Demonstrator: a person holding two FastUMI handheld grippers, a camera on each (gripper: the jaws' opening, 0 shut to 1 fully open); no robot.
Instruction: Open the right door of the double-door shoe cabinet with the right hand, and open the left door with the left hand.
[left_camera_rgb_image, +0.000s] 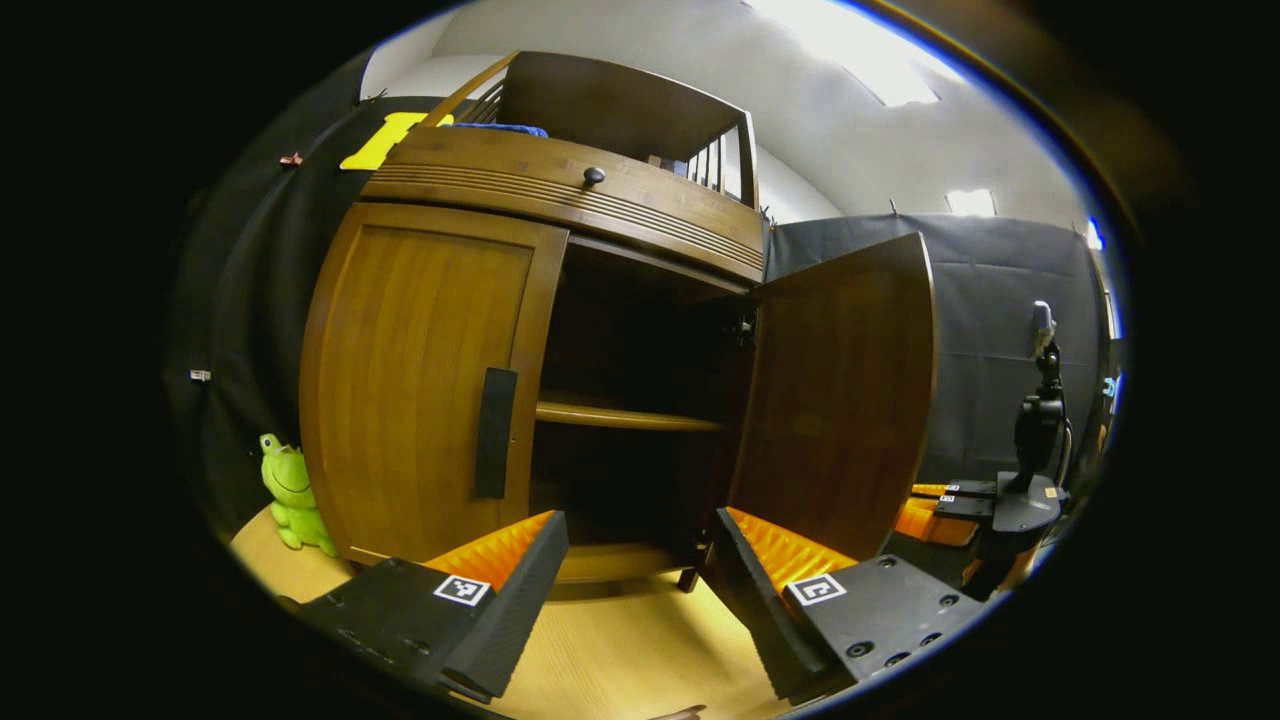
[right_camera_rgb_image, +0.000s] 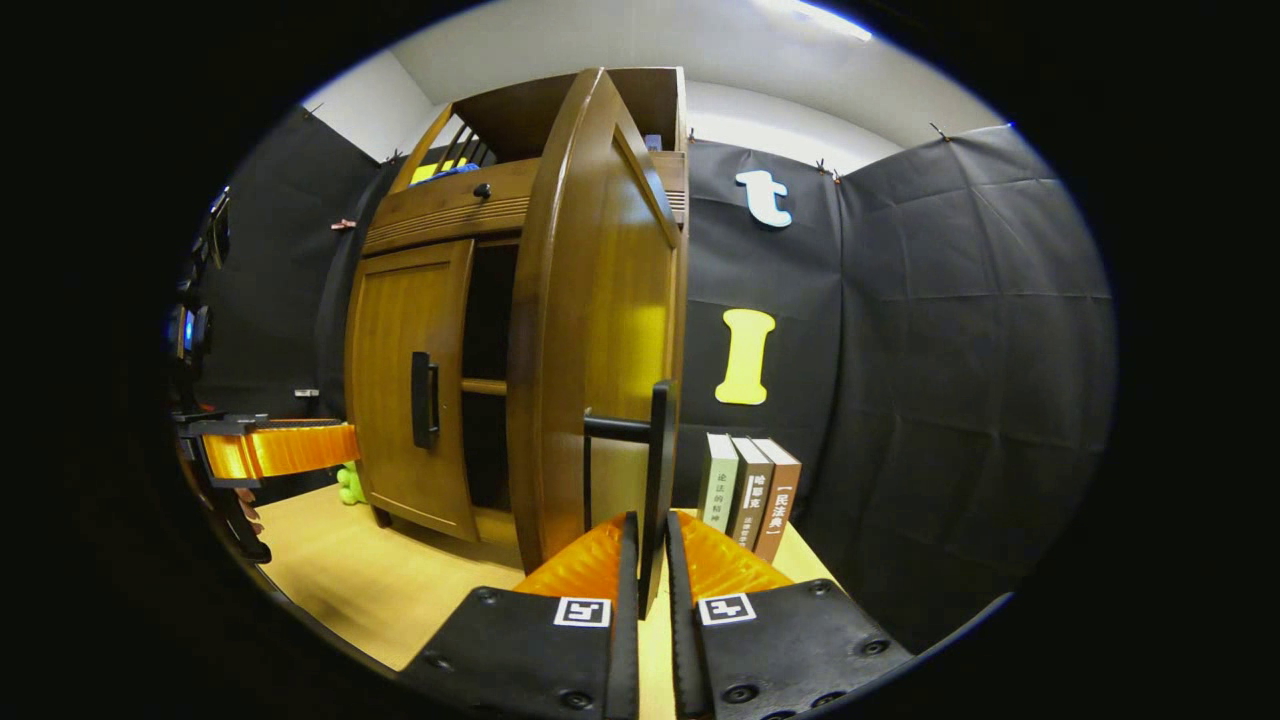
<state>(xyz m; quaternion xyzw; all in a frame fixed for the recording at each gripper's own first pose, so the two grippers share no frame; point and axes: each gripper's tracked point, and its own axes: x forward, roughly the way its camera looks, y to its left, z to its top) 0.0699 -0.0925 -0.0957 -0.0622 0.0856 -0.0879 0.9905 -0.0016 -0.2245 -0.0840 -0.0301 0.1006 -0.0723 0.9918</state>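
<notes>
Booth: black cloth walls, pale wooden tabletop (left_camera_rgb_image: 620, 650); brown wooden double-door shoe cabinet (left_camera_rgb_image: 560, 190) standing on it; right door (left_camera_rgb_image: 840, 400) swung open; left door (left_camera_rgb_image: 420, 380) closed, its black bar handle (left_camera_rgb_image: 495, 432) untouched; right gripper (right_camera_rgb_image: 648, 560) clamped narrowly on the right door's black handle (right_camera_rgb_image: 655, 470); left gripper (left_camera_rgb_image: 640, 560) spread wide before the cabinet; three upright books (right_camera_rgb_image: 748, 490); green frog toy (left_camera_rgb_image: 292, 495).
</notes>
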